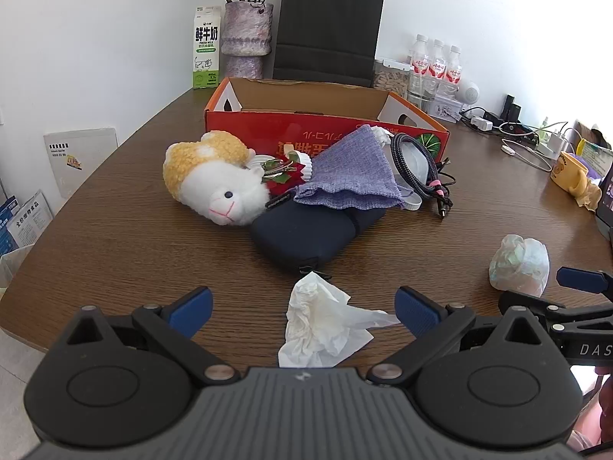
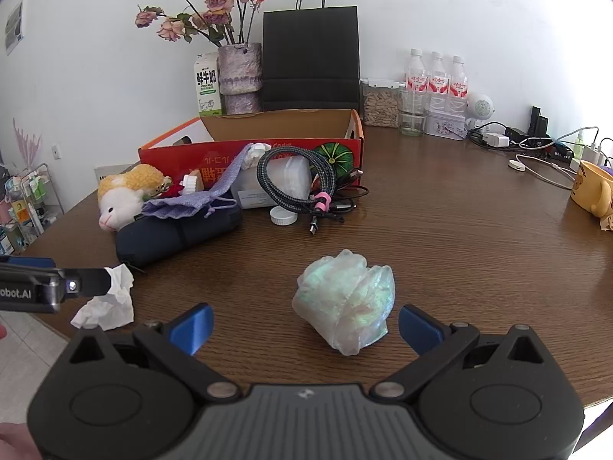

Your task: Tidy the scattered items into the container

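An open red cardboard box [image 1: 325, 130] [image 2: 214, 151] stands mid-table. In front of it lie a plush sheep [image 1: 214, 176] [image 2: 122, 191], a purple knit pouch [image 1: 352, 168] [image 2: 191, 201], a navy zip case [image 1: 306, 234] [image 2: 176, 230], a coiled braided cable [image 1: 417, 161] [image 2: 299, 176] and a white cap [image 2: 283, 215]. My left gripper [image 1: 302, 312] is open around a crumpled white tissue [image 1: 322, 326] [image 2: 111, 299], pads apart from it. My right gripper [image 2: 304, 329] is open, with a crumpled iridescent plastic bag [image 2: 345, 299] [image 1: 519, 268] between its fingers, untouched.
At the back stand a milk carton [image 1: 206, 48], a vase of dried roses [image 2: 239, 76], a black paper bag [image 2: 311, 57], a jar, three water bottles [image 2: 436, 76] and chargers with cables [image 2: 536, 153]. A yellow mug [image 2: 592, 191] sits at the right. The table edge [image 2: 57, 326] lies close.
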`<state>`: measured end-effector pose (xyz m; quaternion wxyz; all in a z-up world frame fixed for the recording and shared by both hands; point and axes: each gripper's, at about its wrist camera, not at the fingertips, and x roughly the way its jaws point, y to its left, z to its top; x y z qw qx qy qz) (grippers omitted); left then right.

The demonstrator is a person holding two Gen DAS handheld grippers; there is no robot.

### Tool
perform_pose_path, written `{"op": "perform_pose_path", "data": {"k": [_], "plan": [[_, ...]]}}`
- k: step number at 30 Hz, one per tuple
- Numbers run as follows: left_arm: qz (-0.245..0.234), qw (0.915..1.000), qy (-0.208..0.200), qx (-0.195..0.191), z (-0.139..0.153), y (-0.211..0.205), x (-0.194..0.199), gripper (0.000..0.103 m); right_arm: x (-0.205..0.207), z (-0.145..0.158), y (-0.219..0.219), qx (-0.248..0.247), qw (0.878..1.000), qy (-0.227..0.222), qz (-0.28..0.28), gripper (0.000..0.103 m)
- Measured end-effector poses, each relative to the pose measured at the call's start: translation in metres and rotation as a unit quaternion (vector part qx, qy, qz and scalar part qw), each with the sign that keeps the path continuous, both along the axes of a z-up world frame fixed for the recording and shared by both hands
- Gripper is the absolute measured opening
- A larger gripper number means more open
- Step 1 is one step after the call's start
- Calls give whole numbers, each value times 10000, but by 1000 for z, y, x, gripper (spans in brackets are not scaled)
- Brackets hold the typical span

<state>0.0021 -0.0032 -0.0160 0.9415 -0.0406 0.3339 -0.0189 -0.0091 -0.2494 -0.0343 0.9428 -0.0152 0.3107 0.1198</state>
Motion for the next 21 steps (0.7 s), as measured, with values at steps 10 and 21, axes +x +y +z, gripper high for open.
{"op": "perform_pose_path", "data": {"k": [10,21], "plan": [[-7,10000,8,1,0,0,0,103,1,0,0,10,10000,14,0,103],[-4,9997,29,-253,-19,5,9,103,6,-16,-7,239,9996,-144,-5,103]]}}
